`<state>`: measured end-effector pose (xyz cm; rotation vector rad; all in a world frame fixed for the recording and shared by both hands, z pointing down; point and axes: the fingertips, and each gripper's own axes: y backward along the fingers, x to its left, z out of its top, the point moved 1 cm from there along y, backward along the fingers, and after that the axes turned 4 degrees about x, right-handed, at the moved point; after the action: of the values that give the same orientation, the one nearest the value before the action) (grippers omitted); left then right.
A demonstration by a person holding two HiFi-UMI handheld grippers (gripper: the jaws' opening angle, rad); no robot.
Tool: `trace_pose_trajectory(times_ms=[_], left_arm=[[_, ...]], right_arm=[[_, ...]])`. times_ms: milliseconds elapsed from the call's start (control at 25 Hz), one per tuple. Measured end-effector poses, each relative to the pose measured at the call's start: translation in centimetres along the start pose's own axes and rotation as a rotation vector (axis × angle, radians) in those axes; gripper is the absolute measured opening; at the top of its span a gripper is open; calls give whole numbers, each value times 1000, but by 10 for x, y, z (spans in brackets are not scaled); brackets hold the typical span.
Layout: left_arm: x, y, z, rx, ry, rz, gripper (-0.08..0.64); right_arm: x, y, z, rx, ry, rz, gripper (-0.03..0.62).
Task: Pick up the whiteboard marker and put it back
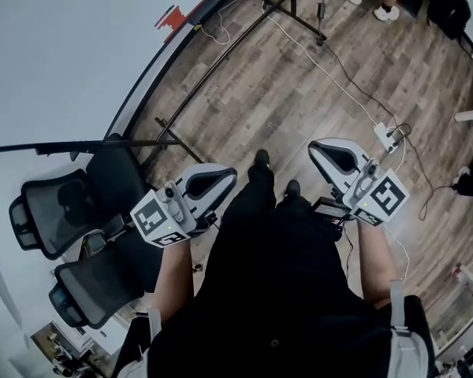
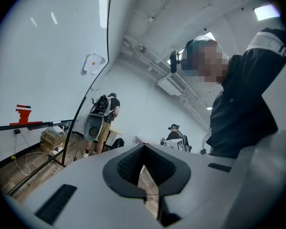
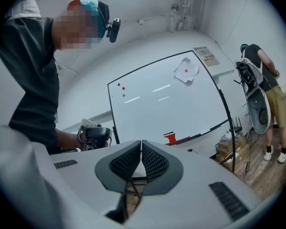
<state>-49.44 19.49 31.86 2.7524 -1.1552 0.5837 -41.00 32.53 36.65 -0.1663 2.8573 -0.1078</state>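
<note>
While the person stands facing the whiteboard (image 1: 63,46), the task looks to be at its very start: neither claw has anything in it. The left claw (image 1: 209,183) is closed, its pads meeting at the tip with only floor showing through the gap behind them. The right claw (image 1: 331,156) is also closed, pad against pad, and empty. Both are held at waist height, well apart from the board.

No view shows the whiteboard marker plainly. A red piece (image 3: 170,137) sits on the board's ledge (image 3: 200,133), but whether that is the marker or a holder cannot be told. The next move probably calls for stepping toward the ledge, finding the marker and opening 1 claw.

No desk is in view. The wood-plank floor (image 1: 299,77) carries loose cables (image 1: 331,69), and 2 black chairs (image 1: 55,211) stand at the left. A sheet of paper (image 3: 186,69) hangs on the board.
</note>
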Motion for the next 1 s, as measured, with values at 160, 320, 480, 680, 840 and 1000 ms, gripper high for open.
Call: trace_pose_trajectory(times_ms=[160, 320, 480, 680, 840, 1000], left_arm=[[47, -3, 17, -41, -5, -30, 12], [89, -1, 48, -93, -23, -74, 12], [128, 8, 76, -112, -51, -110, 12], [178, 18, 82, -125, -30, -150, 12], [208, 14, 72, -135, 30, -174, 12], [234, -1, 70, -142, 59, -179, 12]], right_arm=[[-22, -36, 11, 28, 29, -17, 20], [-40, -77, 38, 34, 53, -35, 20], [-53, -122, 67, 62, 127, -51, 20], [-68, -159, 77, 89, 151, -105, 20], [-81, -171, 64, 169, 149, -142, 20], [-108, -173, 67, 188, 134, -165, 20]])
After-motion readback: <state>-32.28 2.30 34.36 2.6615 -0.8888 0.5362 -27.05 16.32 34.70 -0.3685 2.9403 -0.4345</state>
